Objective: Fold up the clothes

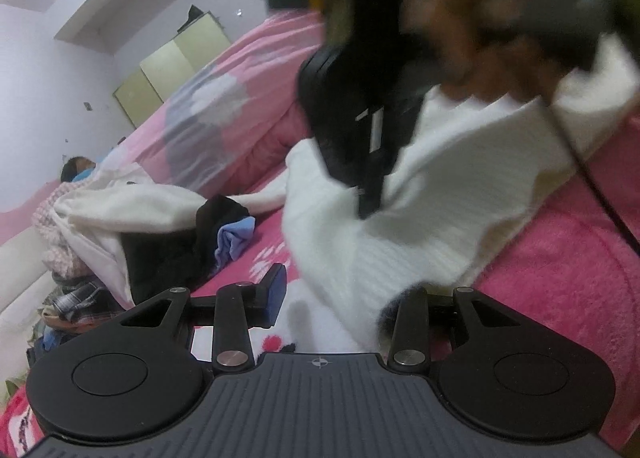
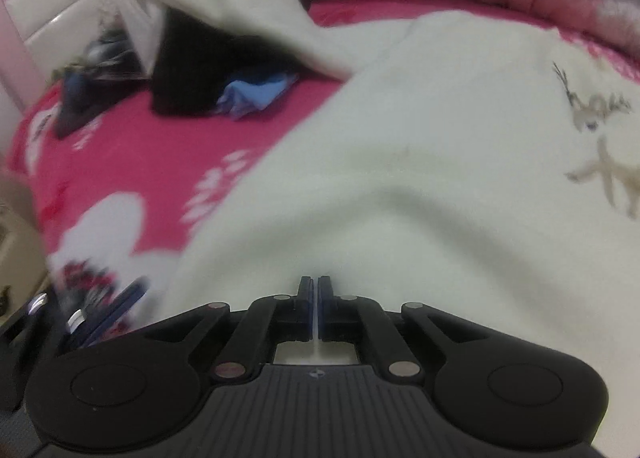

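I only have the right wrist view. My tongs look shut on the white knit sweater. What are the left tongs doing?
Observer: The left tongs stand open. The white knit sweater drapes its fuzzy edge over one finger, and the blue pad of the other is bare.
Operator: Is my grip really on cloth?
Observer: Seen from the left wrist, the tips of the right tongs sink into the sweater's ribbed middle.
Operator: What lies past the bed?
Observer: A pale yellow panelled cupboard stands against the white wall.
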{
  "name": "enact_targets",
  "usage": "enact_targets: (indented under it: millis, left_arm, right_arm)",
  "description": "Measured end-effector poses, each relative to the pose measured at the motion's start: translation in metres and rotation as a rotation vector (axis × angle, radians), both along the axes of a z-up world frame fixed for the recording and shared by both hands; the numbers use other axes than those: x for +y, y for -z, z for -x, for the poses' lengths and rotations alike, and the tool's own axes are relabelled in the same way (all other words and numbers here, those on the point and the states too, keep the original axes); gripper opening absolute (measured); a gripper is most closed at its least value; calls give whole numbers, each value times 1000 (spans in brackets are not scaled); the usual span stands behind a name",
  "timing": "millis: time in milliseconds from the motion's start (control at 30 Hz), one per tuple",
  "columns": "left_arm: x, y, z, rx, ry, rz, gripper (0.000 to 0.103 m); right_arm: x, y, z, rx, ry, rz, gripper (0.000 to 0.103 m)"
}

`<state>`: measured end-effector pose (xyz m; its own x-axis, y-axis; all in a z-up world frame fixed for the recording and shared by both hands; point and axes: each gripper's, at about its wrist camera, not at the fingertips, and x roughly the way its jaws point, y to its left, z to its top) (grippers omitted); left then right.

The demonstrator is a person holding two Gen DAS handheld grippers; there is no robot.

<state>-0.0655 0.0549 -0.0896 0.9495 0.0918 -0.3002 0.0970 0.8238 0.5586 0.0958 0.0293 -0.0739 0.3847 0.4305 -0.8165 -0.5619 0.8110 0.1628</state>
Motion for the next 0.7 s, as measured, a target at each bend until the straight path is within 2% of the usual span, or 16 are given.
enact_targets:
  millis: [133, 267, 367, 433, 600, 700]
  left_arm:
    - [2, -2, 2, 9, -8, 3, 39]
    - [3, -3, 7, 7, -12, 5, 39]
    - [5, 0, 7, -3, -8, 3, 39]
    - [5, 1, 5, -4, -7, 2, 39]
    - [10, -6, 13, 9, 12, -12, 39]
    - [18, -12, 28, 21, 52, 0, 39]
  right_arm:
    - [14, 5, -32, -25, 90, -39, 0]
    - [2, -10, -23, -63, 65, -40, 0]
    - [-18, -27, -3, -29, 6, -83, 1]
    - [-17, -24, 1, 5, -33, -42, 1]
    - [1, 3, -28, -30, 71, 2, 0]
    - [9, 3, -32, -71, 73, 30, 0]
